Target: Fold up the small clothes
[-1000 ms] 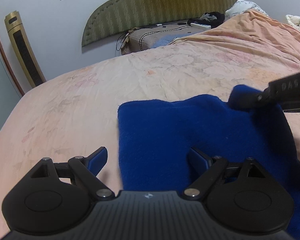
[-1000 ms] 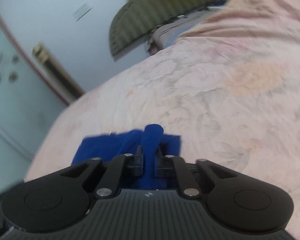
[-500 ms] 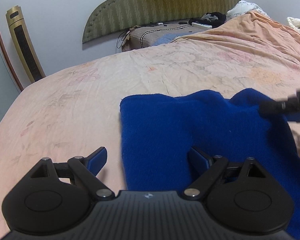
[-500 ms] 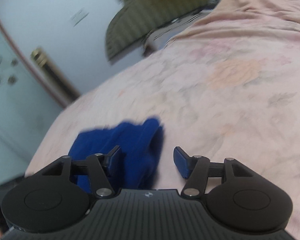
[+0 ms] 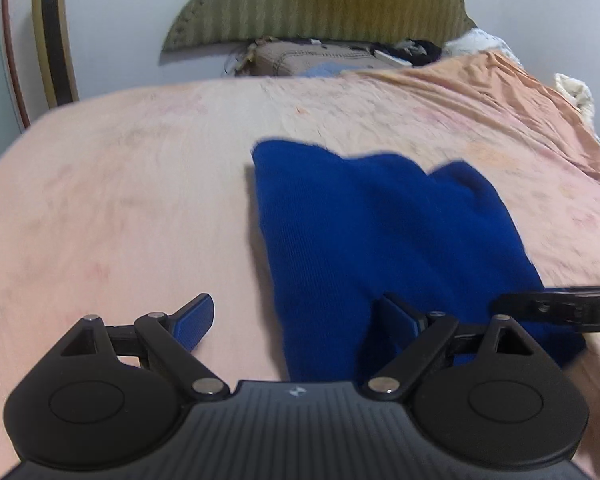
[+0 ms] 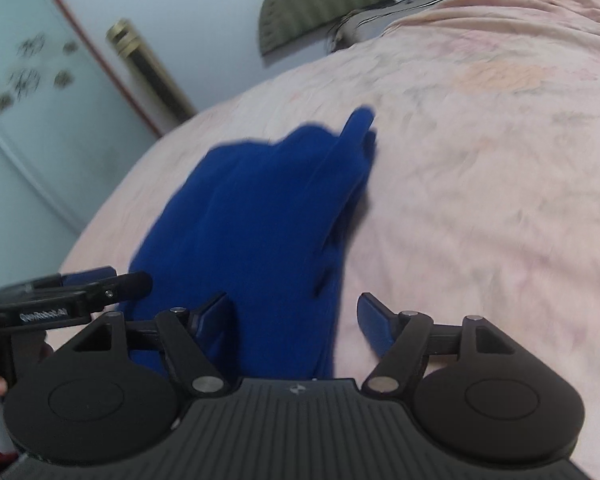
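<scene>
Blue garment (image 5: 384,240) lies folded on the bed (image 5: 140,200), toward its left edge. Right tongs (image 6: 294,326) just opened, released, straddling its near end. Left tongs (image 5: 296,326) spread wide, gripping nothing.

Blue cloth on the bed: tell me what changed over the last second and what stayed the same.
The right gripper was pinching a raised fold of the blue cloth a second ago; its jaws have just been opening and the fold has dropped onto the pile. That gripper has pulled back to the cloth's near edge, which now lies between its pads, unpressed. The left gripper stayed open, holding nothing. The cloth remains on the pink bedsheet.
</scene>
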`<state>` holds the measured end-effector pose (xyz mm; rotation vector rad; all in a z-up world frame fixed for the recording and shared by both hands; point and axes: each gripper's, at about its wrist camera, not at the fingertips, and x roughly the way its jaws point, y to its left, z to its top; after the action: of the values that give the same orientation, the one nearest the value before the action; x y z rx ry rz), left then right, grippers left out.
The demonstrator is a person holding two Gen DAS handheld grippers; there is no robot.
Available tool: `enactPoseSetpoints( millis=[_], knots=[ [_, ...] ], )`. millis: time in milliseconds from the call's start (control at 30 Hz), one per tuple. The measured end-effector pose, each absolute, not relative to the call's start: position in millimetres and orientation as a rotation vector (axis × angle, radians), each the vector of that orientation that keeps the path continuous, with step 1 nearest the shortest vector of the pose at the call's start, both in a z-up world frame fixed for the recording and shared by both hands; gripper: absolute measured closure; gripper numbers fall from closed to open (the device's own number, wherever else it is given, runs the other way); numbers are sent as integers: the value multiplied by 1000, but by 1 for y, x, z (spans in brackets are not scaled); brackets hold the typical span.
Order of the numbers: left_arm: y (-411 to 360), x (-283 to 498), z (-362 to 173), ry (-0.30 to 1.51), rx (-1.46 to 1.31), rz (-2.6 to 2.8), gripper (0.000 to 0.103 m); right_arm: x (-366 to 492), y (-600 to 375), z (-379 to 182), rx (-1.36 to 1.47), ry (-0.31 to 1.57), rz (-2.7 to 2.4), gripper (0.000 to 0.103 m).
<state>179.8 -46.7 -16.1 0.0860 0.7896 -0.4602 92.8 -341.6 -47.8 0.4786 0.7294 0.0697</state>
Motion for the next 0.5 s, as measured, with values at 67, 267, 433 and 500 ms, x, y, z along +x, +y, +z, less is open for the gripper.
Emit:
enactPoseSetpoints(
  millis=[67, 267, 433, 500],
  knots=[
    [-47, 173, -25, 794, 107, -473, 12, 92, -340, -48, 458, 714, 73, 28],
    [-38, 193, -39, 874, -63, -619, 12, 120, -356, -56, 622, 707, 209, 29],
    [-29, 178, -45, 851, -67, -700, 12, 105, -338, -50, 472, 744, 266, 29],
    [-30, 169, -48, 820, -47, -710, 13, 94, -343, -52, 495, 739, 275, 33]
  ],
)
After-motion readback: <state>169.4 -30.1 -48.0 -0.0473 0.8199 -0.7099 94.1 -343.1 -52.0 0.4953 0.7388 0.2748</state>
